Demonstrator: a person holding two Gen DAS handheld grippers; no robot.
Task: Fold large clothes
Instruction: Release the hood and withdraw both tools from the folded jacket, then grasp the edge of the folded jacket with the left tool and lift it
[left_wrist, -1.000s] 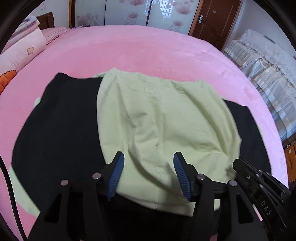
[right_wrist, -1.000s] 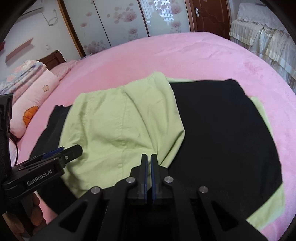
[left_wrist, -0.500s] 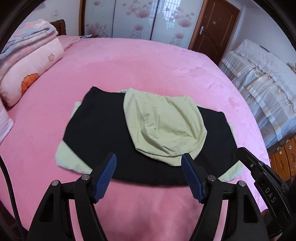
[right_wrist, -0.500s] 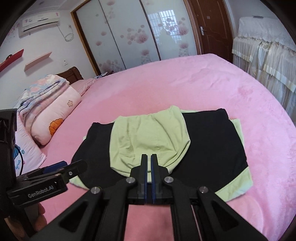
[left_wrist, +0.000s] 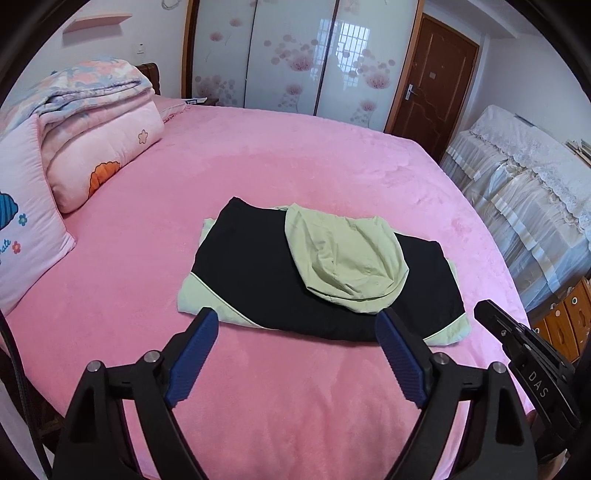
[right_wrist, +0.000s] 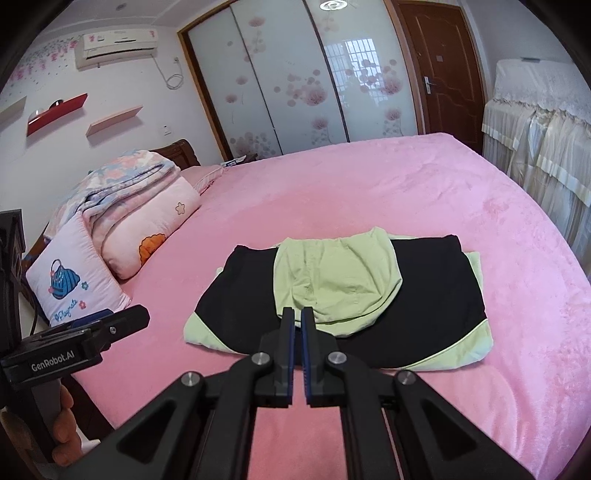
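A folded black-and-green garment (left_wrist: 258, 280) lay on the pink bed (left_wrist: 295, 166), with its pale green hood (left_wrist: 347, 258) turned over onto the black panel. No container showed in either view. The left tongs (left_wrist: 297, 325) hung over the bed's near edge, short of the garment, and their jaws had just been opening with nothing between them; they stood released and wide. The right tongs (right_wrist: 297, 314) were clenched on nothing, their tips above the garment's near edge in the right wrist view. A second earlier both tongs had been low over the hood, which filled the views; by now both had drawn up and back, so the whole garment, the stacked quilts (left_wrist: 99, 122) and a pillow (right_wrist: 74, 277) showed.
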